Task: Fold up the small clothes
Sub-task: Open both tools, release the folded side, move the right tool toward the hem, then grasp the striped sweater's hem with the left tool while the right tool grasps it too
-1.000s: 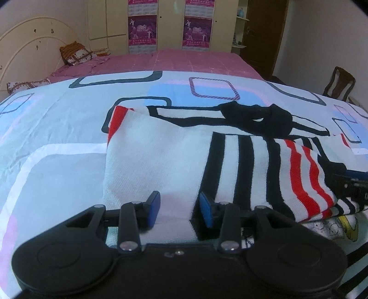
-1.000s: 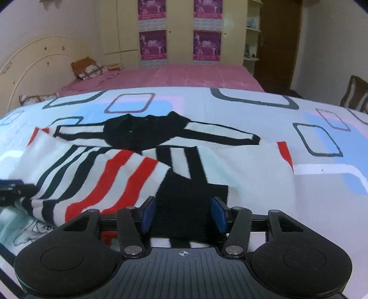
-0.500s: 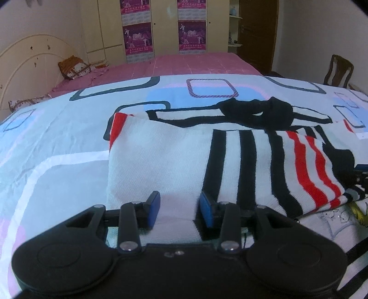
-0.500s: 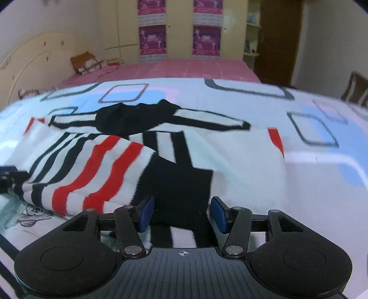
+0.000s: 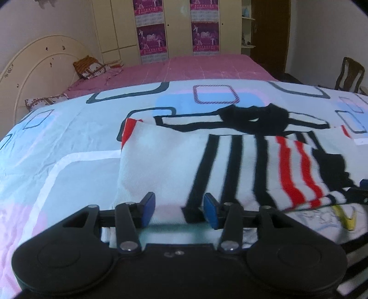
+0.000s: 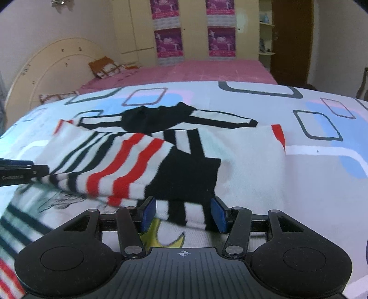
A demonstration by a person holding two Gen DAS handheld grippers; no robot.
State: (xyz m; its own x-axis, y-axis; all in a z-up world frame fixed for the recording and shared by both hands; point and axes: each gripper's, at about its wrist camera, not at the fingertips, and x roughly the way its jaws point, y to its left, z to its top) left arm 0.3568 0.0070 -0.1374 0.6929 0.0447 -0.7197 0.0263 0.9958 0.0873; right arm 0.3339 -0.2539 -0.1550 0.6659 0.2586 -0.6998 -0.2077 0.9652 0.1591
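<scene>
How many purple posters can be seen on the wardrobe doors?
4: in the right wrist view, two upper posters cut by the frame, two lower posters directly below them.

Patterned bed (image 5: 69, 142), striped sweater (image 5: 174, 165) on it

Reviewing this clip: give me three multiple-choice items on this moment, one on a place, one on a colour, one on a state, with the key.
1. Where does the striped sweater lie?
A. on the patterned bedspread
B. on the wooden chair
C. on the floor

2. What colour are the gripper pads?
A. red
B. blue
C. yellow

3. How does the sweater lie?
A. spread out flat
B. rolled into a ball
C. partly folded over itself

Key: 1 A, bedspread shows around it; 2 B, both views show blue pads; 3 C, a red-striped part overlaps the body.
</scene>
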